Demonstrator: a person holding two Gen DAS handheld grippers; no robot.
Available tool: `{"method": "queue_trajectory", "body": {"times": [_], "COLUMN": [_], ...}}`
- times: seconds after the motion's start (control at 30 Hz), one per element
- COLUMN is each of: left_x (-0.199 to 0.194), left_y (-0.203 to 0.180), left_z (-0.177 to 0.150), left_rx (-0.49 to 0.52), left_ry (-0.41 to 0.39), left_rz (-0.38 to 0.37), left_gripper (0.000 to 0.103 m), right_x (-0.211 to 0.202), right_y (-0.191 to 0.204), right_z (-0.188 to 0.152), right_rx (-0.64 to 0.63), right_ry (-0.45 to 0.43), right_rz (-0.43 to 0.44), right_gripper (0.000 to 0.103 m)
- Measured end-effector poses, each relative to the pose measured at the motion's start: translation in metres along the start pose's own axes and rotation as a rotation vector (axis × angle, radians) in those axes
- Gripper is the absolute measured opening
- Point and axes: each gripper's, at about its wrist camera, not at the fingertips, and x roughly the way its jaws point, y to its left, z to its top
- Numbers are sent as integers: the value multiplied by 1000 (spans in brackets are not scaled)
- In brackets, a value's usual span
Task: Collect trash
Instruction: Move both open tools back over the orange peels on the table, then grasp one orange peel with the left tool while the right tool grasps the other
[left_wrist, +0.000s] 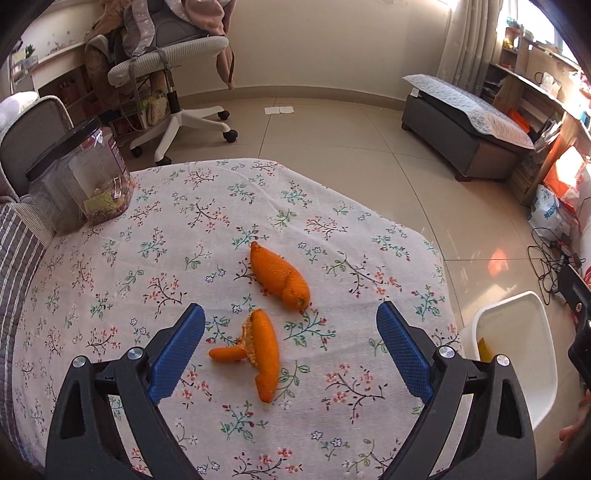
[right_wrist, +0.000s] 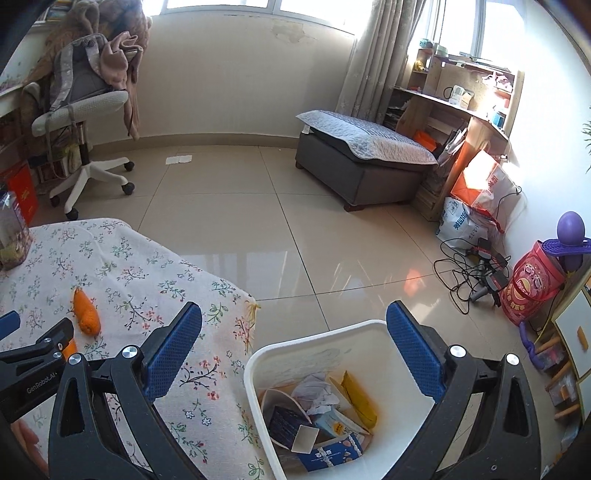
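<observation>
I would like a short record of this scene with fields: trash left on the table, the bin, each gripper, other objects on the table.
trash on table: two orange peel pieces, the near peel and the far peel, lying apart on the floral tablecloth
bin: white bin on the floor beside the table, already holding paper and packaging
left gripper: open, empty, fingers on either side of the near peel
right gripper: open, empty, over the bin
other: clear jar with a dark lid, at the far left corner

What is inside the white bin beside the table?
The white bin holds crumpled white paper, a yellow wrapper, a dark box and a blue printed carton. Anything beneath that litter is covered.
</observation>
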Motion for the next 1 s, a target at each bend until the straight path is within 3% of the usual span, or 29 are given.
{"method": "queue_trajectory", "body": {"times": [0.37,0.53,0.67,0.73,0.87,1.0], "left_x": [66,77,79,78,74,61], "left_y": [42,44,43,45,53,83], "left_z": [-16,-24,-25,-24,-19,-9], "left_rx": [1,35,72,82,87,57], "left_ry": [212,255,242,234,243,219], "left_rz": [-52,-103,-111,-131,-160,-128], "left_gripper": [89,75,65,45,23,20], "right_x": [3,12,20,25,37,46], "right_y": [52,63,75,81,94,111], "right_z": [0,2,2,1,1,3], "right_rx": [-104,-111,-133,-140,-156,-170], "right_ry": [25,50,66,78,107,122], "right_rz": [52,63,73,83,118,182], "right_gripper": [96,96,96,96,96,96]}}
